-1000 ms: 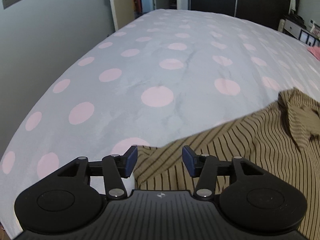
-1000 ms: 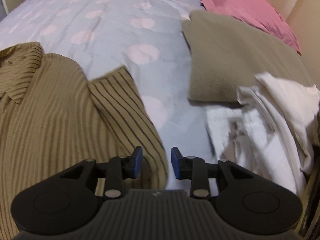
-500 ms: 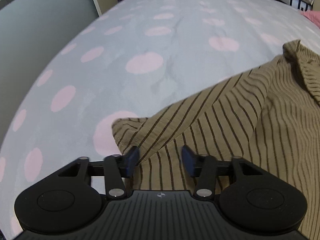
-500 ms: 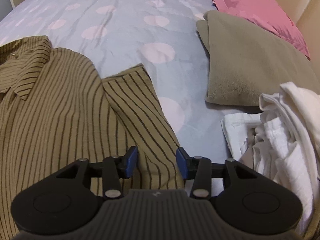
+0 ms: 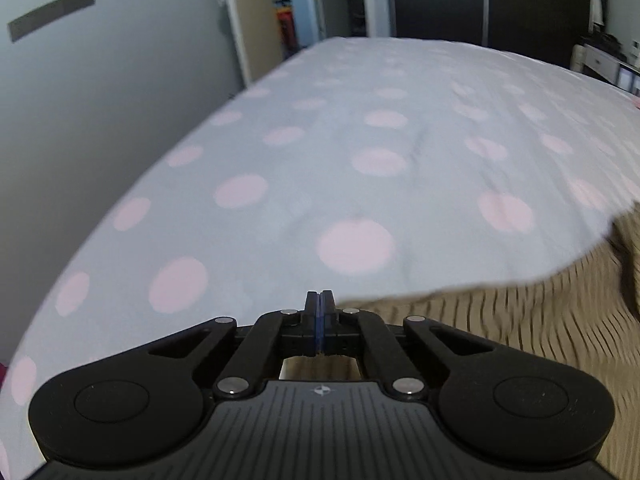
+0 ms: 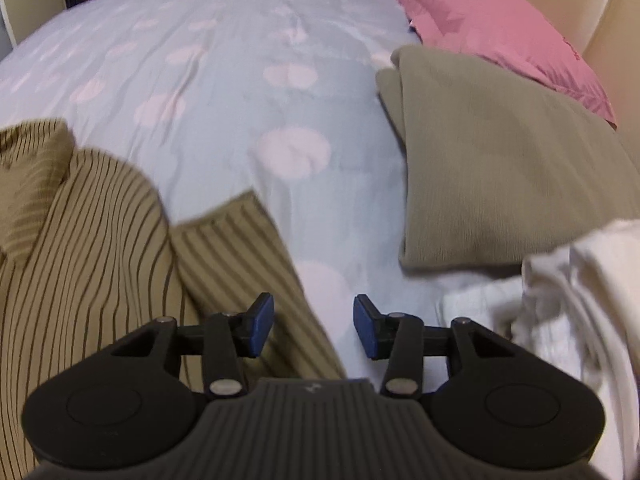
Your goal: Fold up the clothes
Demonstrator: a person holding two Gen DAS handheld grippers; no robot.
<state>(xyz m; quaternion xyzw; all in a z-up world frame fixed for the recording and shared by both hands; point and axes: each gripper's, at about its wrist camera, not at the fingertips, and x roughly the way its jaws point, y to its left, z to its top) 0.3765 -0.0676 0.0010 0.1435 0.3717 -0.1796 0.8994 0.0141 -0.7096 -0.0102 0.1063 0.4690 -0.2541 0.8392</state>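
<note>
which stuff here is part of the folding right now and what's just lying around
In the job:
striped shirt
left gripper, fingers shut on the shirt's edge
right gripper, fingers apart over the sleeve

Lying about:
olive folded cloth
white clothes pile
pink pillow
polka-dot bedcover

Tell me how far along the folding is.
Done: an olive piece lies folded by the pink pillow. In hand: left claw shut on the striped shirt; right claw open over its sleeve. Left: the shirt's folds and the white pile.

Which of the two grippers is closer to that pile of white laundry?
Right. The right gripper hovers just beside the white laundry. The left gripper is at the striped shirt's far edge; no white laundry shows there.
</note>
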